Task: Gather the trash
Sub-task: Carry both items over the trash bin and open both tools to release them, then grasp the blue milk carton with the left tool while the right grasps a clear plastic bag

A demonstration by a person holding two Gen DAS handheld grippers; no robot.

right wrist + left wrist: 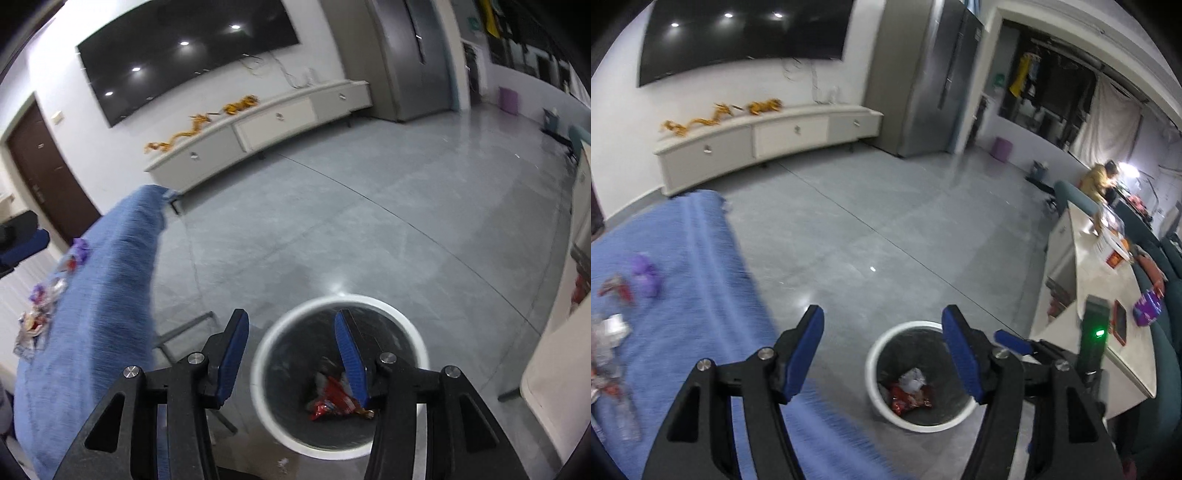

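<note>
Trash [908, 391] partly binned: wrappers inside white bin [886, 406], lower centre. More wrappers [617, 325] left on blue worktop [701, 258], left edge. Left hand-held gripper [882, 350] and right hand-held gripper [291, 354] both empty, jaws apart.

No text, label, brand or number can be read anywhere in either view.

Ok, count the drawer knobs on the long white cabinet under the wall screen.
3 on the long white cabinet: left drawer knob, middle drawer knob, right drawer knob. The blue cloth may hide more on the left.
</note>
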